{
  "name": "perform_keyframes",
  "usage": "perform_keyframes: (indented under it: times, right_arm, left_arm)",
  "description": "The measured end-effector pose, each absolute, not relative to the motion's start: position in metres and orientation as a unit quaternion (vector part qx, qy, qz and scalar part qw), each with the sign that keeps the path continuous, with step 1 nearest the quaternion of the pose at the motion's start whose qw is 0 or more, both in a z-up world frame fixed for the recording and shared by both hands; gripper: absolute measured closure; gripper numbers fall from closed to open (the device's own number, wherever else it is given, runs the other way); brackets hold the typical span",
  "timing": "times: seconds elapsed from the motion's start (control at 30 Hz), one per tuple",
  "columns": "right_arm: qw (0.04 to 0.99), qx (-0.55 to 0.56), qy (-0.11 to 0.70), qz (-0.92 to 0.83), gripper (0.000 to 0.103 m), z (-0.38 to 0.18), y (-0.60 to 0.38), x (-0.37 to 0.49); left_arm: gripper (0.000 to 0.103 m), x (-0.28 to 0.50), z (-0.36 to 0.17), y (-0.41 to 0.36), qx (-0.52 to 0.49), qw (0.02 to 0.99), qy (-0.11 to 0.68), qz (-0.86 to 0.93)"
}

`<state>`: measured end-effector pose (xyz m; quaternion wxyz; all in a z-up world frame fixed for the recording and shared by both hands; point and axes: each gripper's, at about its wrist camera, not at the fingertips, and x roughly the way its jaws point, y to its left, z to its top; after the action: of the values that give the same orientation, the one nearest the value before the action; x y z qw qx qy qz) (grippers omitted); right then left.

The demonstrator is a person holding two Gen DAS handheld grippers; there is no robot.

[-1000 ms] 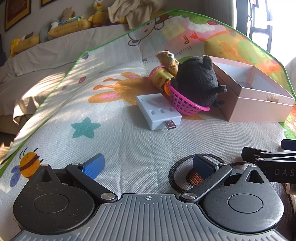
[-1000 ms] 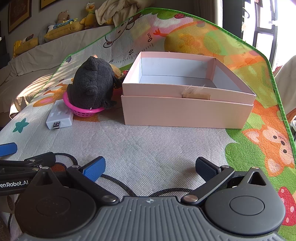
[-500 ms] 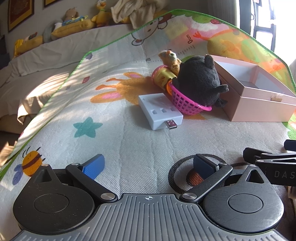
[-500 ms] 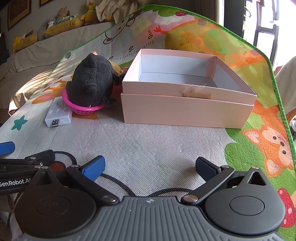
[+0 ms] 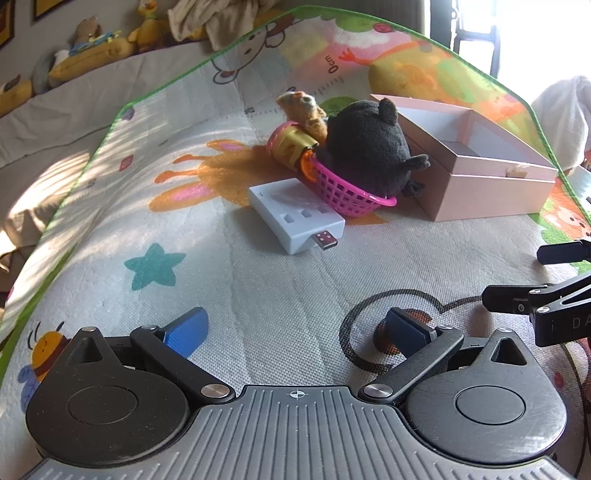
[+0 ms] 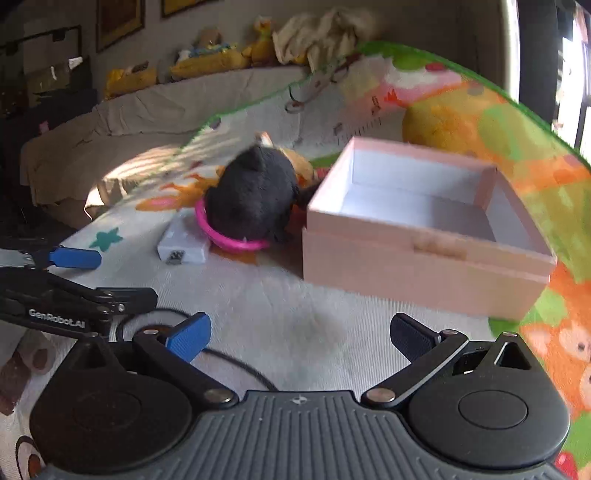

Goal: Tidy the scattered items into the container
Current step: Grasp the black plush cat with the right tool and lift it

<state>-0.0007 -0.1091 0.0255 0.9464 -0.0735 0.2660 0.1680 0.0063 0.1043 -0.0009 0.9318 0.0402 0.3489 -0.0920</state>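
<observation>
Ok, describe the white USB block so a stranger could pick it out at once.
Start at the open pink box on the play mat. Beside it sits a pink basket holding a black plush. The white USB block lies flat against that basket: the only hard, rectangular piece, with a metal plug sticking out.

A colourful cartoon-printed play mat with a green edge (image 5: 110, 206) covers the surface ahead. Beyond it runs a beige cloth-draped sofa (image 5: 74, 110) topped with yellow stuffed toys (image 6: 210, 61). Dark framed pictures (image 6: 118, 20) hang on the wall; a bright window (image 5: 517, 33) glares far right.
</observation>
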Motion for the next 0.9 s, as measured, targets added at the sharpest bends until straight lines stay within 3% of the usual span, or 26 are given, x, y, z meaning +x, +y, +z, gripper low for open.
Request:
perform_keyframes:
  times: [0.1, 0.17, 0.2, 0.27, 0.47, 0.5, 0.53, 0.9]
  right_arm:
    - [0.956, -0.159, 0.162, 0.184, 0.000, 0.049, -0.078, 0.004]
    - [0.955, -0.168, 0.144, 0.195, 0.001, 0.060, -0.063, 0.024]
    - [0.954, -0.159, 0.153, 0.203, 0.003, 0.064, -0.057, 0.039]
    - [0.950, -0.142, 0.188, 0.205, 0.022, 0.066, -0.044, 0.068]
    - [0.947, -0.145, 0.228, 0.176, 0.023, 0.051, -0.019, 0.108]
    - [0.945, -0.148, 0.231, 0.176, 0.025, 0.049, -0.015, 0.107]
    - [0.944, -0.152, 0.234, 0.176, 0.037, 0.047, -0.012, 0.104]
    - [0.941, -0.131, 0.250, 0.184, 0.048, 0.054, -0.075, 0.012]
  left_arm:
    - [0.000, 0.015, 0.004, 0.109, 0.018, 0.942, 0.327, -0.075]
    - [0.000, 0.025, 0.002, 0.110, 0.010, 0.938, 0.340, -0.064]
    - [0.000, 0.031, -0.001, 0.109, 0.011, 0.933, 0.353, -0.061]
    - [0.000, 0.032, -0.002, 0.103, 0.026, 0.934, 0.353, -0.055]
    - [0.000, 0.031, -0.006, 0.104, 0.018, 0.935, 0.351, -0.046]
    - [0.000, 0.029, -0.007, 0.104, 0.018, 0.936, 0.349, -0.041]
    - [0.000, 0.026, -0.007, 0.103, 0.019, 0.937, 0.347, -0.037]
    - [0.000, 0.022, -0.006, 0.107, 0.005, 0.938, 0.343, -0.044]
